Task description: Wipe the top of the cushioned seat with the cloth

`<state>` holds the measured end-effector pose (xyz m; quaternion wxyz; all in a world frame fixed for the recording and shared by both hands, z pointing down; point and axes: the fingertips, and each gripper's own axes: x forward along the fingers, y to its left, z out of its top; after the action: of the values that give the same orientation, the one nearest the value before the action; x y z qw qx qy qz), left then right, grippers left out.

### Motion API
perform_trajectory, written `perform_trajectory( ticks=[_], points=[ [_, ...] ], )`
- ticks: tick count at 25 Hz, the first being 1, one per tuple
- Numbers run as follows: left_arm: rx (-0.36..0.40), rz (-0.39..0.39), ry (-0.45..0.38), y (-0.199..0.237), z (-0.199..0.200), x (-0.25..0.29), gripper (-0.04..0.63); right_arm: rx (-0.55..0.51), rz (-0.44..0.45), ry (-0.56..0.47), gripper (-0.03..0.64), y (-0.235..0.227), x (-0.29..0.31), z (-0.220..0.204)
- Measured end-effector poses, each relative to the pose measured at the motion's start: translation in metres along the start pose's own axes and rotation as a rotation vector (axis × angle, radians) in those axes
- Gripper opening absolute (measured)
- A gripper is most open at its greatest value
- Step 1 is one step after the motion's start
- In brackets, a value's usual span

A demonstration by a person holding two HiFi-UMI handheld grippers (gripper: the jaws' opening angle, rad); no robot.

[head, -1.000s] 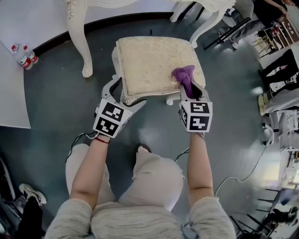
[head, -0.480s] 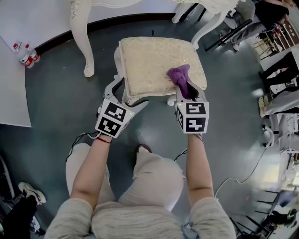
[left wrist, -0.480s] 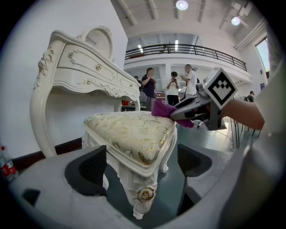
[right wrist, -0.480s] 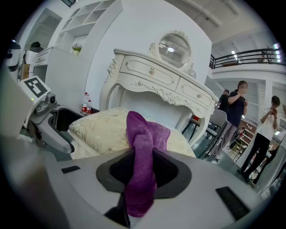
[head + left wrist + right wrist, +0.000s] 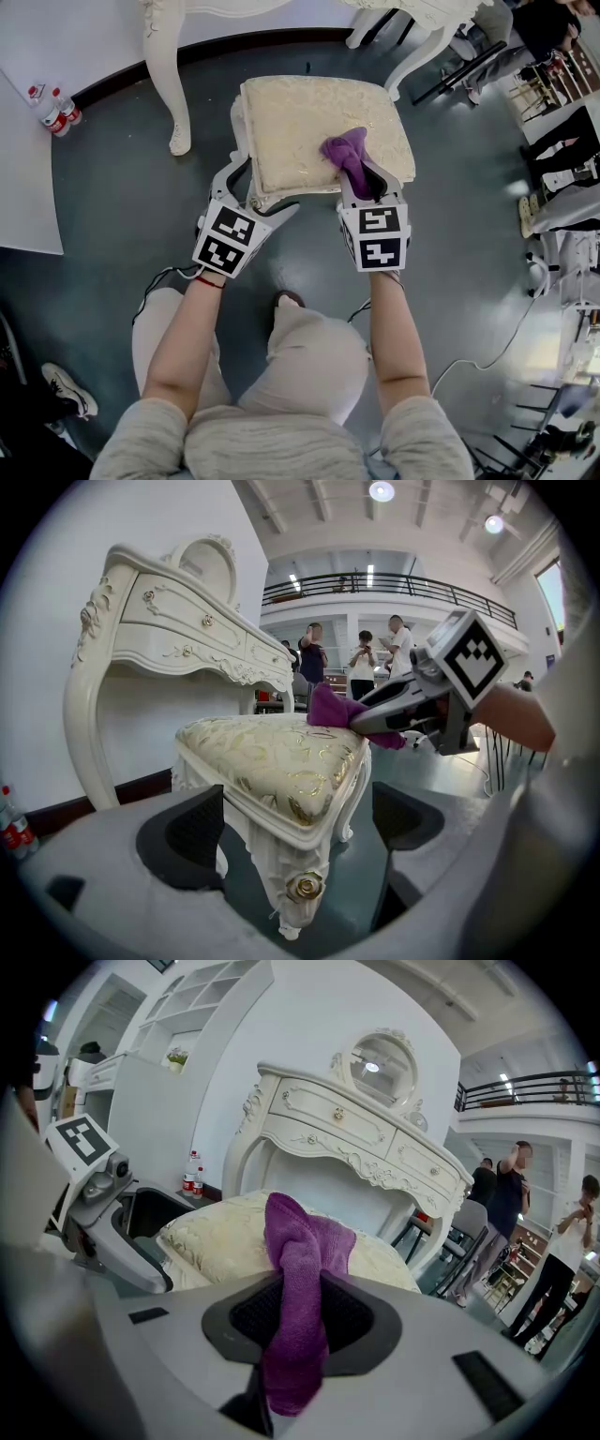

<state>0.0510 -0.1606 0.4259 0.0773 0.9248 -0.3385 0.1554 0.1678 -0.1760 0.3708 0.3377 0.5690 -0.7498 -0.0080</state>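
The cushioned seat is a cream and gold stool with a carved white frame. A purple cloth lies bunched on its top near the front right. My right gripper is shut on that cloth, whose loose end hangs down between the pads and whose front rests on the cushion. My left gripper straddles the seat's front left corner, one finger along the left side and one along the front rail, pads against the frame. From the left gripper view the right gripper shows over the cushion's far edge.
A white dressing table stands behind the stool, one leg at its left. Two bottles stand by the white wall at far left. Dark chair legs and cables lie to the right. People stand far off.
My right gripper has slid leftward across the front of the cushion, dragging the purple cloth with it. The left gripper has stayed on the corner.
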Motion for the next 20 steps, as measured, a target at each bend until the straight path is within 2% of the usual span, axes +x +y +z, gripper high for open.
perform_trajectory(
  ticks=[20],
  points=[
    [-0.001, -0.009, -0.011, 0.000, -0.001, -0.002, 0.506, -0.071, 0.132, -0.049, 0.098, 0.057, 0.002, 0.034]
  ],
)
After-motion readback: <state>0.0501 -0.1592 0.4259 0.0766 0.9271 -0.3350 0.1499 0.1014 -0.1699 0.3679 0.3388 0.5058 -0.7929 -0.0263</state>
